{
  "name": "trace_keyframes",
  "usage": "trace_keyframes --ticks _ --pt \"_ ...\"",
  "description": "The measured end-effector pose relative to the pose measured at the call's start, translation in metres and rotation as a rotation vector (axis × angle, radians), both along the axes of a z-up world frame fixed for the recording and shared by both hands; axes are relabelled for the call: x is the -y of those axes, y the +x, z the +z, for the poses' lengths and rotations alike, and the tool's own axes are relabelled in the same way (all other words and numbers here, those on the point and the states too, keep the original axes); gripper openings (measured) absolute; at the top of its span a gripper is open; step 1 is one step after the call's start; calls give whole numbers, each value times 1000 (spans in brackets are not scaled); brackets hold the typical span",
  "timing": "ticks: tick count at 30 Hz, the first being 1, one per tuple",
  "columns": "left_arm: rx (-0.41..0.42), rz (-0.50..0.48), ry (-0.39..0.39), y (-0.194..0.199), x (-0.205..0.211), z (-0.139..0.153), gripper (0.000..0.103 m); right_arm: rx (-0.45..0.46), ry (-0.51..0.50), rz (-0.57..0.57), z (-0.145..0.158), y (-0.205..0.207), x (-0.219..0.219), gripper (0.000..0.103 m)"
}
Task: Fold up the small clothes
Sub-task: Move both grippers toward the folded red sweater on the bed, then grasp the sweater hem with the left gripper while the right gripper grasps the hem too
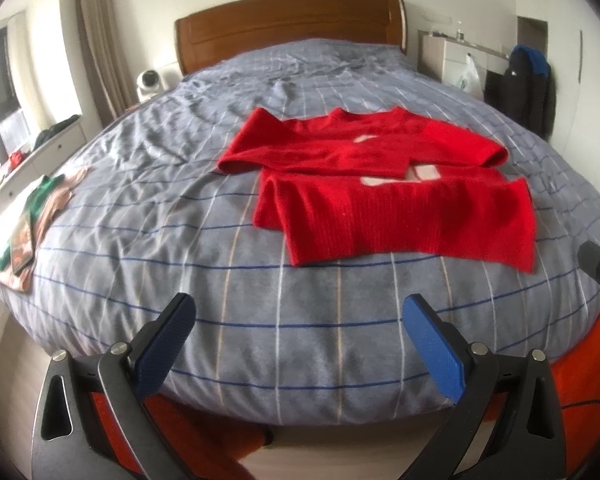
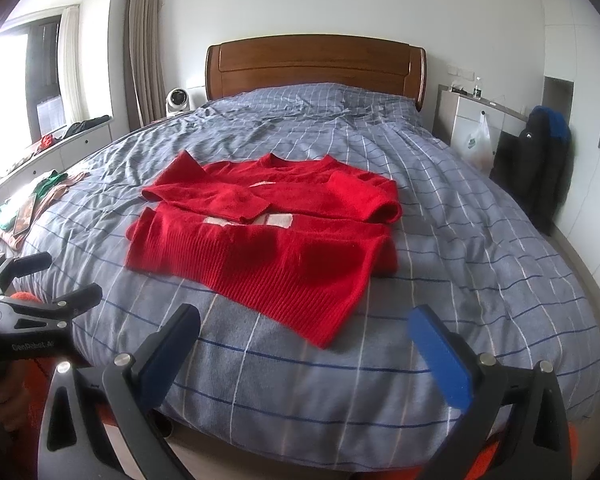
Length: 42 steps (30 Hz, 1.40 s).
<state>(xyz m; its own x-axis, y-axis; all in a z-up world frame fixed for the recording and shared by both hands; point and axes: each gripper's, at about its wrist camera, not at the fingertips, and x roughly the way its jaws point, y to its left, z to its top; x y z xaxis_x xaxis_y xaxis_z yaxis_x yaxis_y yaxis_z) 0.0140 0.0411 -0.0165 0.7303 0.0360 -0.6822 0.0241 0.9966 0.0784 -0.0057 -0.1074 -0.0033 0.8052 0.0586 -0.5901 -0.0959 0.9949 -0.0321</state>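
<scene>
A red knit sweater (image 1: pixel 380 196) lies flat on the bed's grey checked cover (image 1: pixel 180 208), both sleeves folded across the chest, hem toward me. It also shows in the right wrist view (image 2: pixel 268 236). My left gripper (image 1: pixel 300 316) is open and empty, held over the foot of the bed, short of the hem. My right gripper (image 2: pixel 304 328) is open and empty, just short of the sweater's near hem corner. The left gripper also shows at the left edge of the right wrist view (image 2: pixel 40 280).
A pile of green and pink clothes with a tablet (image 1: pixel 24 224) lies at the bed's left edge. A wooden headboard (image 2: pixel 316 64) is at the far end. A white fan (image 2: pixel 178 100) stands left of it. A dark jacket (image 2: pixel 540 160) hangs at the right.
</scene>
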Motion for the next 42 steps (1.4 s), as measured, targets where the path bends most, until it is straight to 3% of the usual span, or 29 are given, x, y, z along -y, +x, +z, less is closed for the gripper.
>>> trace_keyframes --ticks 6,9,15,17,19,20,21,22,23,24,25,30,33,38,42 --pt "-18 0 9 10 -4 -3 103 4 6 -12 1 -1 2 103" --pt "-42 -43 -51 32 -17 -5 103 7 40 -14 -2 2 11 103" --pt "-204 -109 -144 105 -39 -47 101 -69 182 13 -32 34 45 103" --pt "-245 -137 -173 117 -37 -57 92 -97 234 51 -43 51 53 103" --pt "-229 -152 -178 119 -30 -55 85 -126 263 72 -53 65 56 103" --pt "-209 -165 -181 118 -26 -52 68 -146 295 91 -59 72 57 102" --pt "-199 -179 -189 118 -24 -49 52 -178 334 107 -66 80 58 93" --pt "-200 -196 -212 118 -22 -47 8 -208 366 124 -71 86 58 68" --pt "-213 -197 -238 117 -24 -45 3 -245 395 152 -77 92 57 52" --pt "-216 -185 -259 114 -28 -41 3 -277 391 153 -81 95 56 13" --pt "-209 -184 -273 107 -32 -35 3 -283 383 142 -81 95 57 4" --pt "-216 -265 -241 42 -47 -2 3 -314 422 250 -45 56 70 4" --pt "-287 -296 -186 14 -45 -15 3 -357 424 279 -36 26 79 4" --pt "-411 -239 -157 12 -36 -55 3 -488 381 191 -80 14 81 4" --pt "-414 -214 -114 13 -32 -61 3 -509 359 132 -95 10 86 4"
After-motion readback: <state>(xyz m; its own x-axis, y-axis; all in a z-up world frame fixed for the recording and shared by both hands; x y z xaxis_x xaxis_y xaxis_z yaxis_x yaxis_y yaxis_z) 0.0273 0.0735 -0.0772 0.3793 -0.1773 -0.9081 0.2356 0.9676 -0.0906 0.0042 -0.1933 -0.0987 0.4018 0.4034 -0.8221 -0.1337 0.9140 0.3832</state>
